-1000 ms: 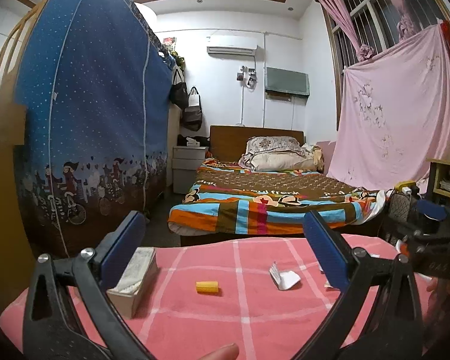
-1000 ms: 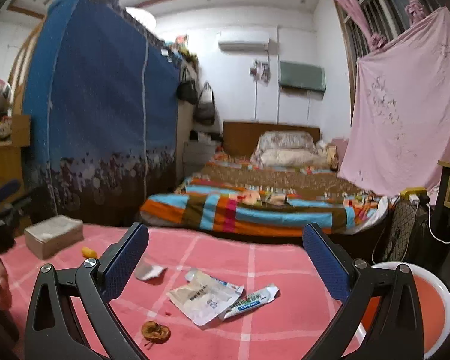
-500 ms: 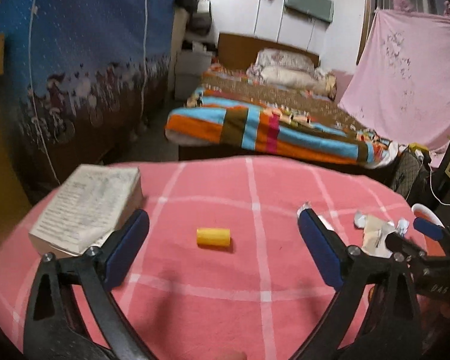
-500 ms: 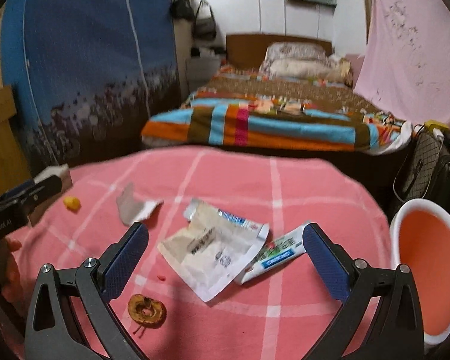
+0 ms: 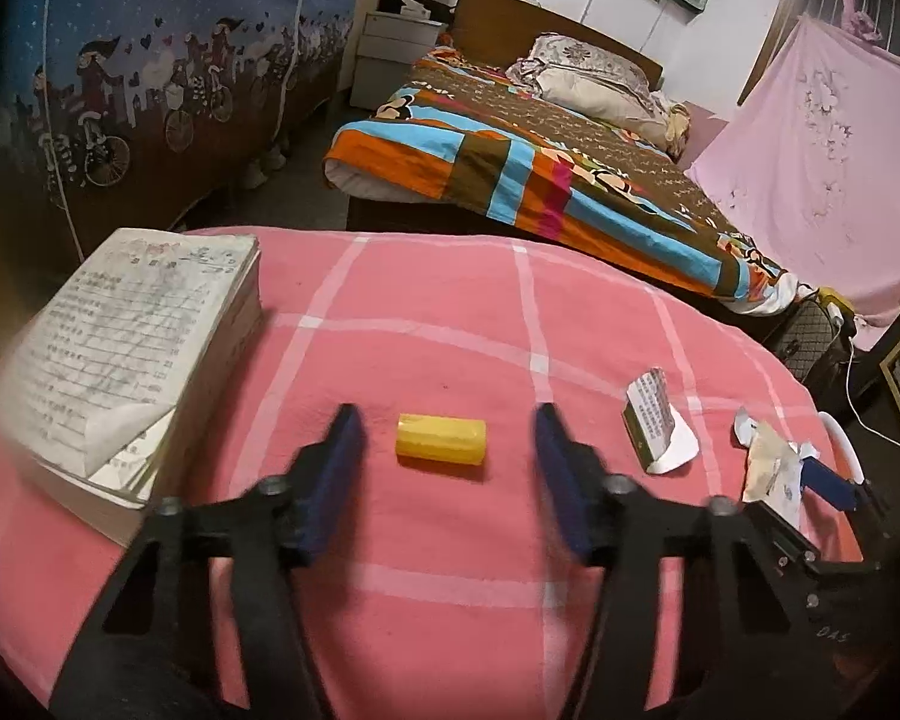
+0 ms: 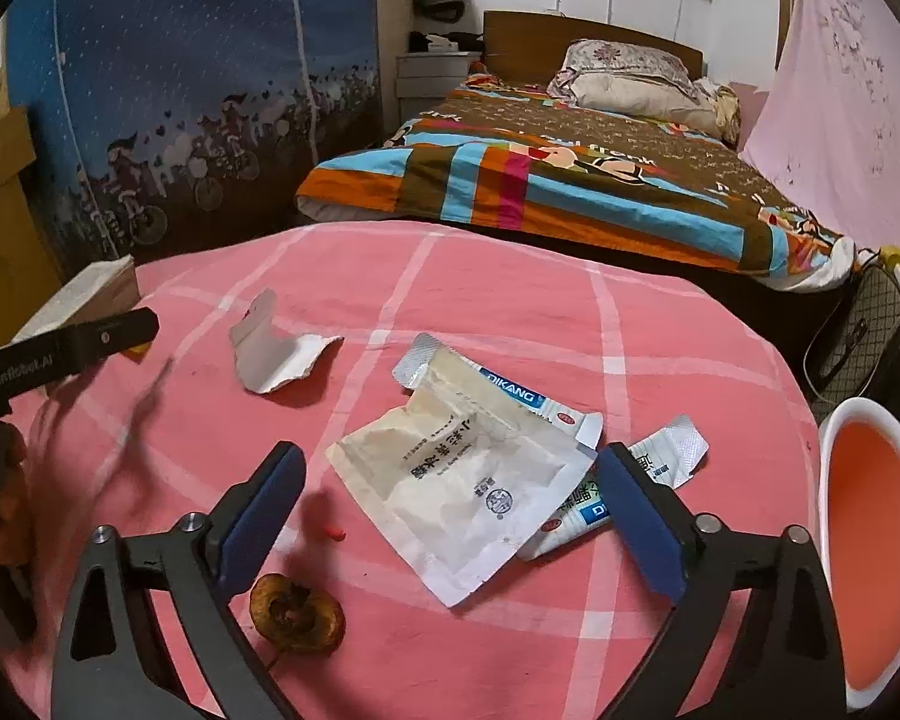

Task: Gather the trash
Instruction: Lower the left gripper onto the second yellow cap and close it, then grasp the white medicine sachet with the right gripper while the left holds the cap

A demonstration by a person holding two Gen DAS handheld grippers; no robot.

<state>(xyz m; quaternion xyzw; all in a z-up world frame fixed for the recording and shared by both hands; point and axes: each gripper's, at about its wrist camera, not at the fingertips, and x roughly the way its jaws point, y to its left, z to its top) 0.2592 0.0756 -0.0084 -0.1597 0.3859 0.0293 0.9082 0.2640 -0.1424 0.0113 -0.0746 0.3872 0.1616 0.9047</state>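
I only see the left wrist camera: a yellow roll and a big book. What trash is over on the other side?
Observer: A white wrapper lies between the right gripper jaws. They have just been closing a little and stand wide.
Operator: Is anything hiding under it?
Observer: Yes, a squeezed toothpaste tube pokes out from beneath its right side.
Operator: Where does the trash go?
Observer: Perhaps into the white tub with an orange inside, just past the right edge of the pink table.
Operator: Any more?
Observer: A dried brown fruit slice lies by the gripper's left finger.
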